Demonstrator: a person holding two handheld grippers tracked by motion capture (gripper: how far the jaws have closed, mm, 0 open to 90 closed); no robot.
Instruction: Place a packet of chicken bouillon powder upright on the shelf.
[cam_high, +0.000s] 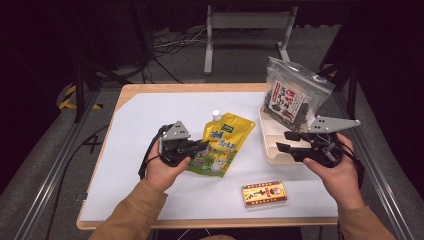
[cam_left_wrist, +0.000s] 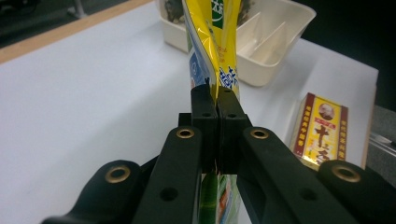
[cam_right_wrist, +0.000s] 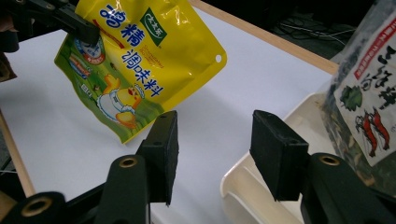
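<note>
Beside the white tray (cam_high: 272, 150), on its left, my left fingers (cam_high: 202, 146) are pinched tight on the edge of the yellow pouch (cam_high: 222, 142). In the left gripper view my two black pads (cam_left_wrist: 205, 107) squeeze the pouch (cam_left_wrist: 210, 42) flat between them. The pouch is tilted, with its white cap (cam_high: 216, 115) at the far end, and in the right gripper view it (cam_right_wrist: 140, 60) hangs clear above the white tabletop (cam_right_wrist: 60, 140). My right fingers (cam_high: 285, 141) are open with nothing between them, just over the near corner of the tray (cam_right_wrist: 243, 186). A clear bag of dark dried food (cam_high: 290, 97) stands in the tray. A small red and yellow box (cam_high: 264, 194) lies flat on the tabletop (cam_high: 140, 130), nearer to me than the tray.
</note>
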